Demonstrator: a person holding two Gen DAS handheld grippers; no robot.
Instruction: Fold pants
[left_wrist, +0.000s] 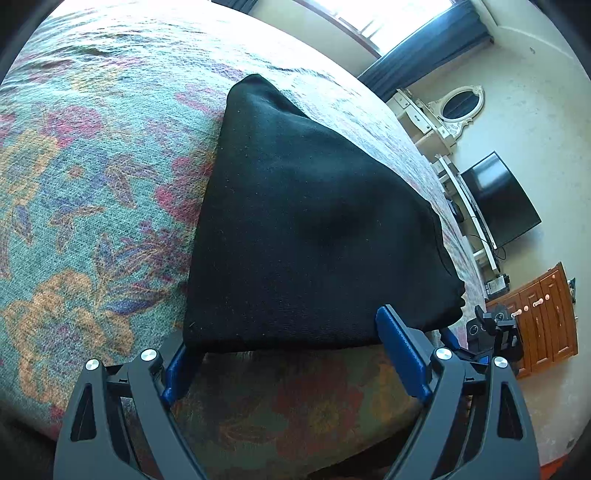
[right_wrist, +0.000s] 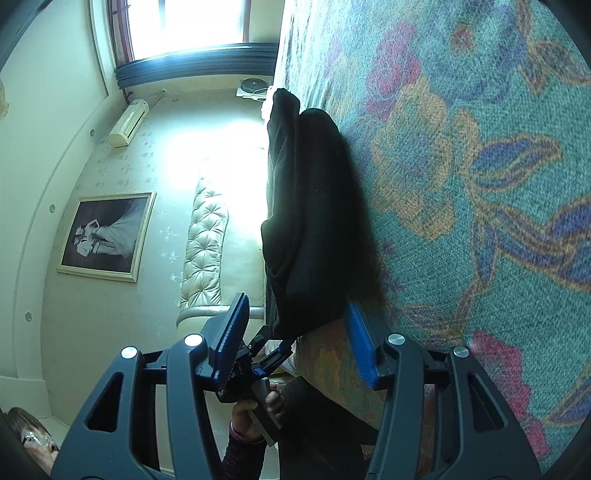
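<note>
The black pants (left_wrist: 310, 229) lie folded in a thick bundle on the floral bedspread (left_wrist: 92, 166), near the bed's front edge. My left gripper (left_wrist: 284, 354) is open, its blue fingers straddling the bundle's near edge, one at each side. In the right wrist view the pants (right_wrist: 314, 221) show edge-on as stacked layers. My right gripper (right_wrist: 299, 336) is open with its jaws either side of the bundle's near end; the right finger (right_wrist: 360, 343) lies against the bedspread (right_wrist: 480, 166). The other gripper shows in each view, held by a hand (right_wrist: 258, 410).
The bed edge drops off close below the pants. Beyond the bed are a white dresser with oval mirror (left_wrist: 450, 107), a television (left_wrist: 498, 199) and a wooden cabinet (left_wrist: 543, 317). The right wrist view shows a tufted headboard (right_wrist: 205, 240), a framed picture (right_wrist: 107, 236) and a window (right_wrist: 192, 26).
</note>
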